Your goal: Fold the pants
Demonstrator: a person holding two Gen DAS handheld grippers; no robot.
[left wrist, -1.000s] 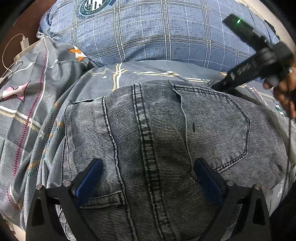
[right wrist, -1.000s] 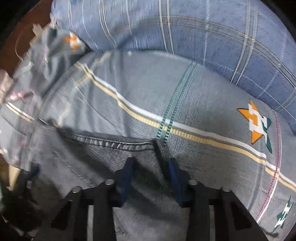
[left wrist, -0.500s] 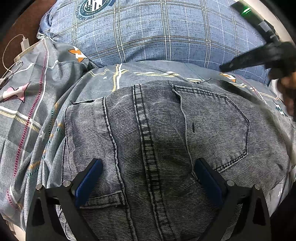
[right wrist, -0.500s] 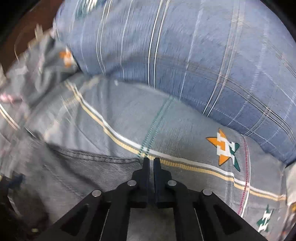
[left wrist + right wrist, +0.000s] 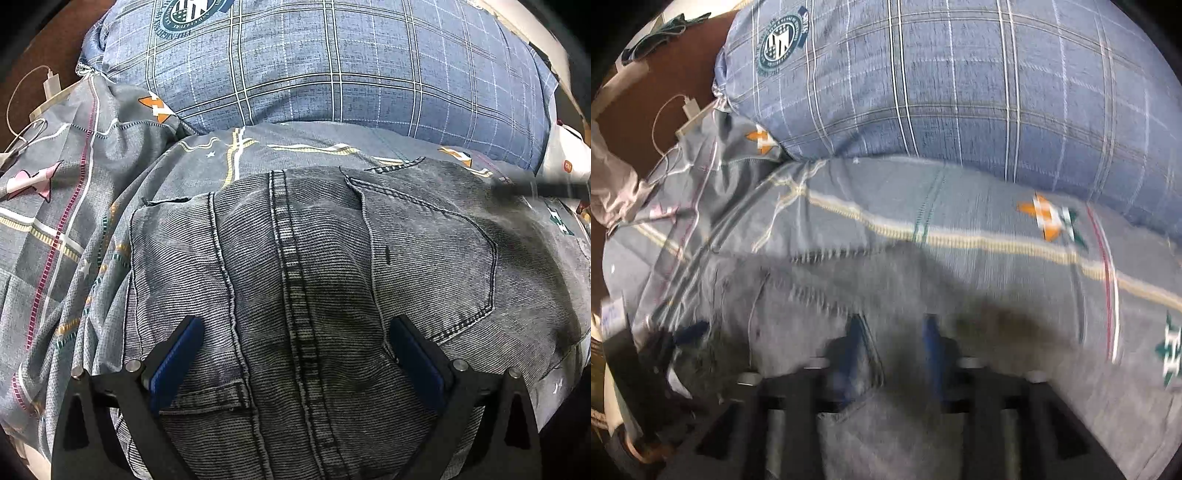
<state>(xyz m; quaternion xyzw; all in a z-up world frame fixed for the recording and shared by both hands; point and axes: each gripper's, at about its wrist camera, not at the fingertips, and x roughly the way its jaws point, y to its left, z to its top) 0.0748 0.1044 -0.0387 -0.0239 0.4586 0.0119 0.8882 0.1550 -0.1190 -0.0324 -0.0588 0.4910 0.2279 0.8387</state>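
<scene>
Grey denim pants (image 5: pixel 314 266) lie folded flat on the patterned bedsheet (image 5: pixel 74 206), back pocket and centre seam up. My left gripper (image 5: pixel 295 354) is wide open, its blue pads (image 5: pixel 173 358) resting low on the denim on either side of the seam, holding nothing. In the blurred right wrist view the pants (image 5: pixel 820 295) fill the lower left. My right gripper (image 5: pixel 894 350) hovers over their right edge with a gap between its fingers and nothing between them. It shows in the left wrist view as a dark blurred streak (image 5: pixel 543 186).
A big blue plaid pillow (image 5: pixel 332 66) lies just beyond the pants. A white charger and cable (image 5: pixel 50 86) sit at the far left on the brown headboard side. A white object (image 5: pixel 565 162) is at the right edge.
My right gripper was partly open at the waistband, shut as it lifted away, and is now open again, lower, over the pants' right edge. The left gripper has not moved.
</scene>
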